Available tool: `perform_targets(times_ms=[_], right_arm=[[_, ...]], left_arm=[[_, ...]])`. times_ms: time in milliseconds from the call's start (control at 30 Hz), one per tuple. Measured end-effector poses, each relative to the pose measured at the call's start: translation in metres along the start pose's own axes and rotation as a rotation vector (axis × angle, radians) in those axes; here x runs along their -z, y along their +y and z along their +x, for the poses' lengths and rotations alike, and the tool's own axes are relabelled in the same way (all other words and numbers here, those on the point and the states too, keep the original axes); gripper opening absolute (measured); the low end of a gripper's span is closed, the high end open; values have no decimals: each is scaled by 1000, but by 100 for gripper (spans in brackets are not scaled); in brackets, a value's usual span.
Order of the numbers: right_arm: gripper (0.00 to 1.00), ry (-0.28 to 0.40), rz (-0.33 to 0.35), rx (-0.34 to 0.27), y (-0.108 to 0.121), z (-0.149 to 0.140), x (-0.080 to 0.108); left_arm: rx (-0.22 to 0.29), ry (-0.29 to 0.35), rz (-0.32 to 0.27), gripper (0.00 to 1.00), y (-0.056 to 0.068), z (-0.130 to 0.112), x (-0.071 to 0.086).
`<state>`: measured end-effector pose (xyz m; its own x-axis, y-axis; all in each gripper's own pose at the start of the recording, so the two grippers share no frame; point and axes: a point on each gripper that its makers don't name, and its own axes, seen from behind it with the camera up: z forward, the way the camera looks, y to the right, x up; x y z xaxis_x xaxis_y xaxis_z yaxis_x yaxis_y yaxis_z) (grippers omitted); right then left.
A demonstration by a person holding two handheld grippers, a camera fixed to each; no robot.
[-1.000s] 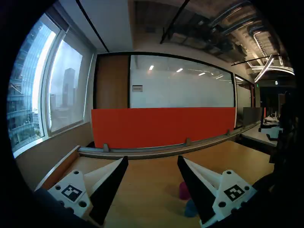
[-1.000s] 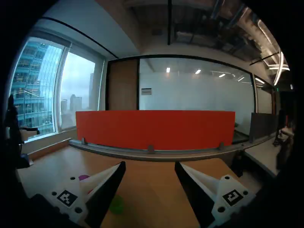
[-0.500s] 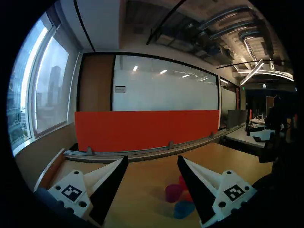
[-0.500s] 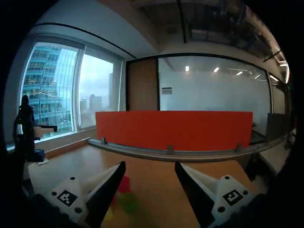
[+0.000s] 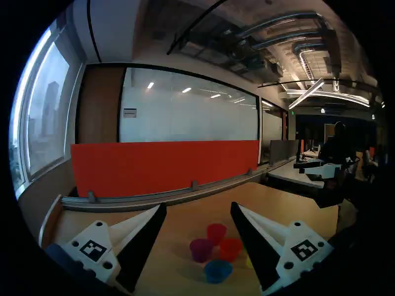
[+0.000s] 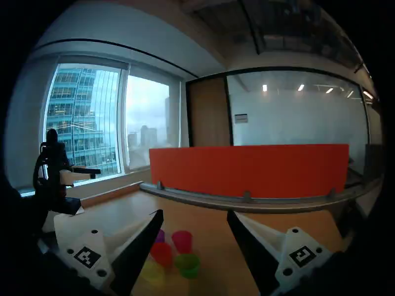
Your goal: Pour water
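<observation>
Hovering above a wooden desk [image 5: 182,224]: left gripper [image 5: 197,205] released and empty, right gripper [image 6: 194,212] likewise released, small coloured cups [image 5: 229,248] clustered below.

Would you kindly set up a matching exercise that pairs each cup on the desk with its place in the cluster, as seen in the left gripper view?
Things:
1. blue cup
2. purple cup
3. red cup
4. orange cup

Places:
A. farthest back, toward the divider
B. nearest the camera
C. left side of the cluster
D. right side of the cluster

Pairs: 1-B, 2-C, 3-A, 4-D
</observation>
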<state>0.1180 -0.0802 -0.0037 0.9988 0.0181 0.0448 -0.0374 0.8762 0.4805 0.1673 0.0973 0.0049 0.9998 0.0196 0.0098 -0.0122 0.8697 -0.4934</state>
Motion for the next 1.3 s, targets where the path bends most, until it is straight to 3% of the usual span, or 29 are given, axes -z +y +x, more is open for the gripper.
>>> perform_targets(times_ms=[300,600,1300], right_arm=[[100,-45,19,40,-4,-6,-3],[100,-108,49,44,-7,-17,-4],[100,-252,84,88,-4,-73,-13]], left_arm=[[-13,-40,-36,96,5,-10,-1],[-24,-95,-89,96,17,-27,-1],[-40,-220,-127,96,14,-94,-11]])
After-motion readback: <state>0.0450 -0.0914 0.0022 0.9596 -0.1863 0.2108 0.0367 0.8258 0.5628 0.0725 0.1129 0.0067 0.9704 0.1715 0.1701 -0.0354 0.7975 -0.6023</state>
